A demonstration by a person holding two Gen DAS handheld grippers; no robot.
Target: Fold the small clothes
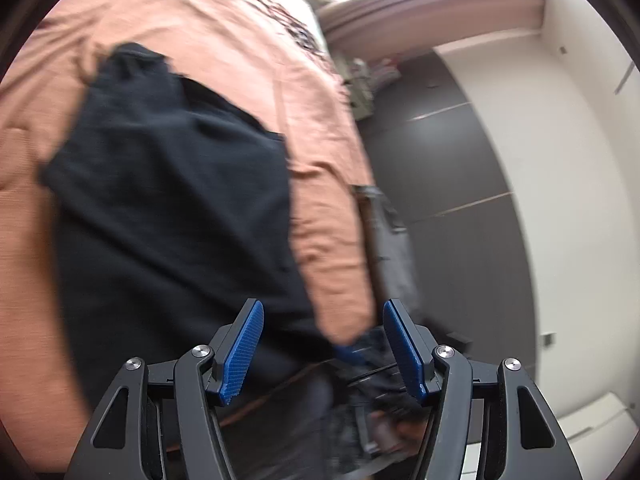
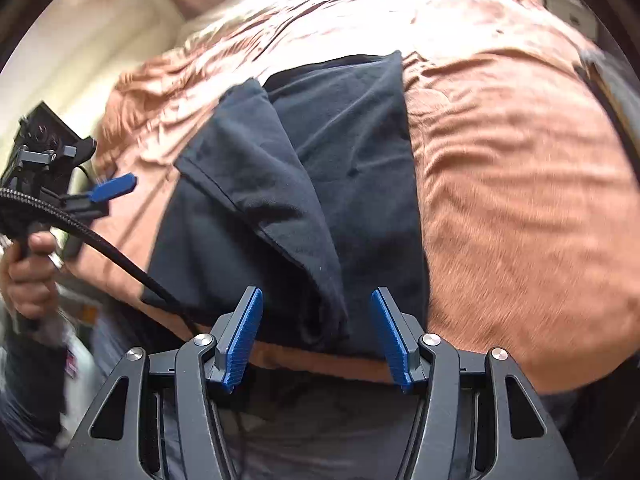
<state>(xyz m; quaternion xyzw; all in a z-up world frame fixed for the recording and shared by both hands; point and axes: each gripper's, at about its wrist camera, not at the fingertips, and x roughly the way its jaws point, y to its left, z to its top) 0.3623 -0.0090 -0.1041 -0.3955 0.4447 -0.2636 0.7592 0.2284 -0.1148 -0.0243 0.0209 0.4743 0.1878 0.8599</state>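
Rust-orange bedding (image 2: pixel 520 200) covers the bed, wrinkled all over, and the dark garment (image 2: pixel 320 184) lies on it, partly folded. In the right wrist view, at about nine o'clock, a hand (image 2: pixel 24 280) grips the handle of the left gripper (image 2: pixel 114 186), one blue fingertip showing, with a braided black cable (image 2: pixel 120 256) trailing from it toward six o'clock. It hangs just off the garment's left edge; from this angle I cannot tell whether it touches the cloth. At the centre, one flap of the garment is turned over on a diagonal, its hemmed edge running from ten o'clock down to six o'clock. The right gripper (image 2: pixel 318 336) sits at six o'clock with its jaws parted, the garment's near edge showing in the gap but the blue pads (image 2: pixel 244 340) not pressing on it.

In the left wrist view, blurred, the garment (image 1: pixel 172 208) fills the area from nine o'clock to the centre, on the bedding (image 1: pixel 248 40). The left gripper (image 1: pixel 322 346) is at six o'clock, jaws apart and grasping nothing. At three o'clock are a dark floor (image 1: pixel 452 208) and a white wall (image 1: pixel 572 168).
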